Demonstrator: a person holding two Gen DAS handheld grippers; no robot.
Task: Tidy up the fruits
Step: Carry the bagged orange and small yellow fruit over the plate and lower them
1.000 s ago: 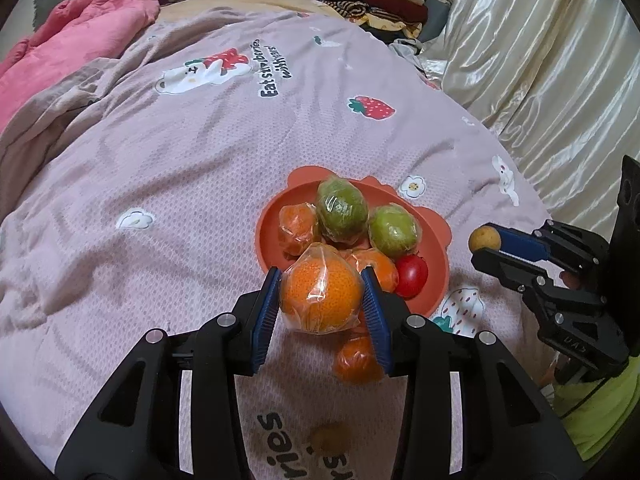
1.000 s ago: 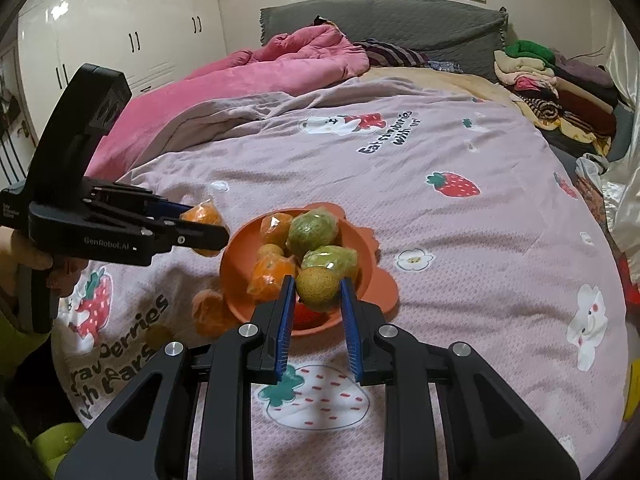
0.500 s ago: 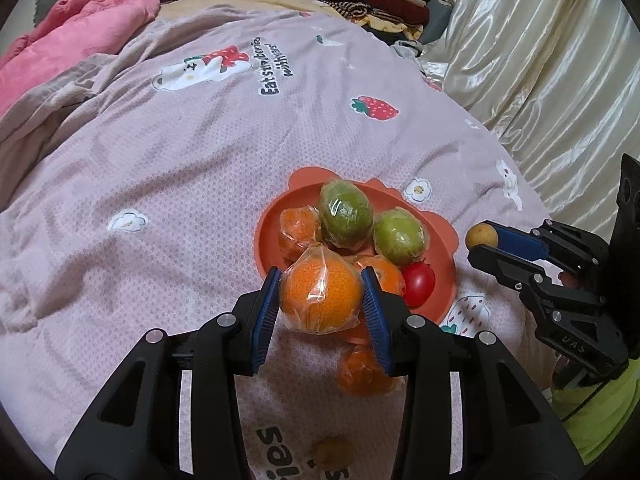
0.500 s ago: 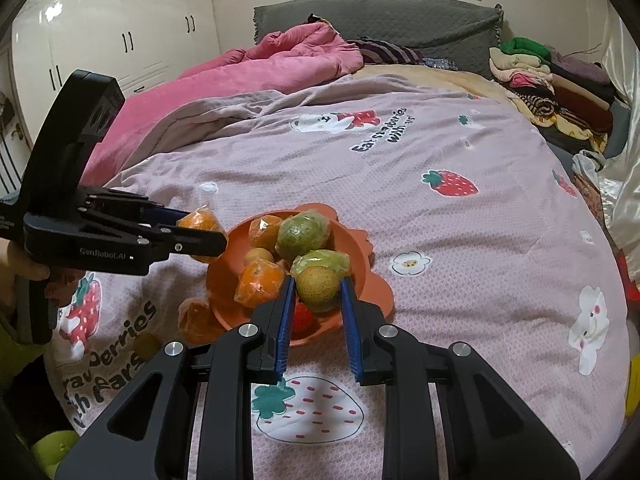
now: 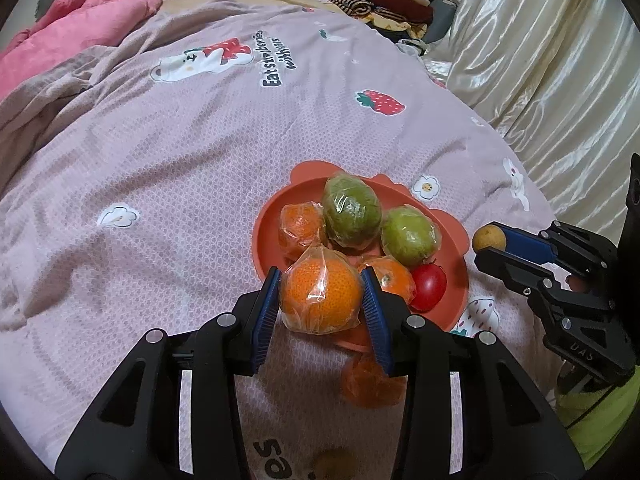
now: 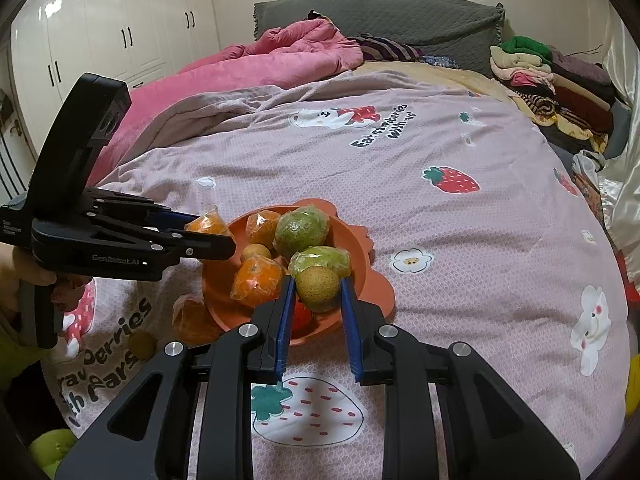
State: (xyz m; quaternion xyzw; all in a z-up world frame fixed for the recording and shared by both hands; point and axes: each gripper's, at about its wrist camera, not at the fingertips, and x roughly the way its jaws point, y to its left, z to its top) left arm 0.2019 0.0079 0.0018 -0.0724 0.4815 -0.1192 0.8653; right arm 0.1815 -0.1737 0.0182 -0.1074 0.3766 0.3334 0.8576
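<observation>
Right wrist: bowl [image 6: 362, 268] holds wrapped fruits [image 6: 301, 231].

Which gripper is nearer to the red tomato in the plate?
Left. The left gripper, holding an orange, is right beside the red tomato; the right gripper is farther, past the plate rim.

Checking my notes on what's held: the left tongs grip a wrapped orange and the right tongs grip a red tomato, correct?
Not quite. The left tongs do grip the wrapped orange, but the right tongs grip a small brownish-green fruit, as the right wrist view shows. The tomato lies in the bowl.
</observation>
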